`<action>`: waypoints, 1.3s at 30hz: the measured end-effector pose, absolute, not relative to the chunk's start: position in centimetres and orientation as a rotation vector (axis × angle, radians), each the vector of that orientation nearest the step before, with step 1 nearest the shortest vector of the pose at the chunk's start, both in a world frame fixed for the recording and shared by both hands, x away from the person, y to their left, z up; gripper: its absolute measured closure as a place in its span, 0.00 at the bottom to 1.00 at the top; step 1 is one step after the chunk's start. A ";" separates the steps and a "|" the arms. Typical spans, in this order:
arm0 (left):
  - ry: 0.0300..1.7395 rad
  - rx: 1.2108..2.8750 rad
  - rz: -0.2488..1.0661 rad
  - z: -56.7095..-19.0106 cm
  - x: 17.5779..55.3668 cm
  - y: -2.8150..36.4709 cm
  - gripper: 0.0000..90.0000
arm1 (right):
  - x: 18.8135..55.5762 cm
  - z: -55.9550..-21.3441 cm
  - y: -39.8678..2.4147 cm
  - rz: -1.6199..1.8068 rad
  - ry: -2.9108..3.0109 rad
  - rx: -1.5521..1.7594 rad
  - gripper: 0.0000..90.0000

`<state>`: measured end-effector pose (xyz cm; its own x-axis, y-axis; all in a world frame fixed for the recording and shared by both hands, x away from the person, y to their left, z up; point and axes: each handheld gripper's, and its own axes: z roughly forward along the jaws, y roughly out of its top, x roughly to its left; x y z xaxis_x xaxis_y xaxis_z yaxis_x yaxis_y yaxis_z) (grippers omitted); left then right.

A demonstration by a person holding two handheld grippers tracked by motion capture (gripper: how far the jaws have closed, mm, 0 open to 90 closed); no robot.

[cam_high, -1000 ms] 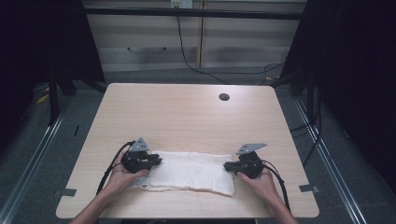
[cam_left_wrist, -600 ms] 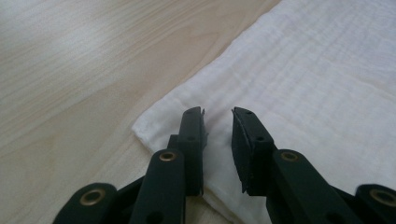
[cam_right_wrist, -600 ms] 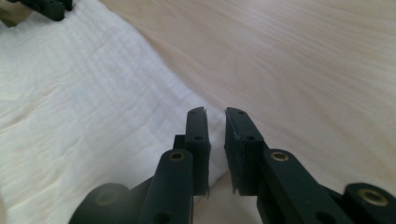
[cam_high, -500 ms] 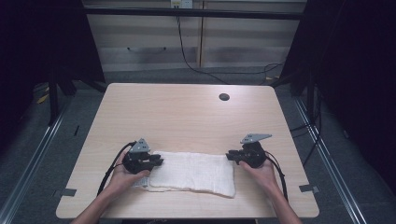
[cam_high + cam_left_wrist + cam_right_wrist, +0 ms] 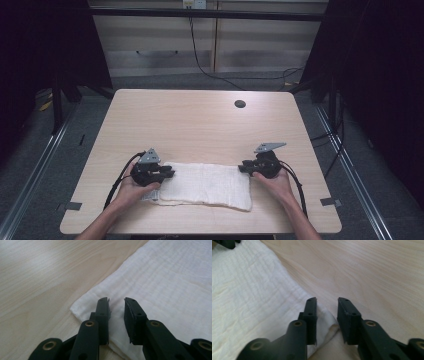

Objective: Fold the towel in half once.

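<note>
Pale wooden worktop (image 5: 200, 125) carries a white cloth (image 5: 205, 184) already folded into a strip, its ends between the narrowly parted, unclamped left gripper (image 5: 167, 174) and just-opened right gripper (image 5: 243, 167), further folds seemingly remaining.

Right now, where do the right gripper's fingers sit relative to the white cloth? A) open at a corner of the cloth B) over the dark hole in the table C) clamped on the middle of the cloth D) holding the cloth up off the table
A: in the right gripper view, the right gripper has its fingers apart with a corner of the white cloth below the gap, flat on the table.
</note>
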<state>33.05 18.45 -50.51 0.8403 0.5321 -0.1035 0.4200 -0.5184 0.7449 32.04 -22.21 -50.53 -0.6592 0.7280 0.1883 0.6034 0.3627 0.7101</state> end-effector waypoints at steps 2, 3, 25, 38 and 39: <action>0.699 2.186 0.158 -50.5 33.1 18.5 0.81 | 32.0 -50.6 -22.2 1.182 2.469 1.204 0.90; 0.699 2.192 0.155 -50.4 33.2 18.6 0.80 | 32.0 -50.6 -22.2 1.181 2.475 1.206 0.93; 0.783 2.210 0.169 -50.1 35.9 19.6 0.69 | 32.6 -50.4 -21.6 1.152 2.483 1.195 0.98; 0.741 2.214 0.150 -50.3 35.5 19.3 0.95 | 32.6 -50.5 -21.6 1.171 2.468 1.208 0.98; 0.751 2.209 0.147 -50.3 35.6 19.3 0.95 | 32.6 -50.5 -21.6 1.170 2.464 1.209 0.98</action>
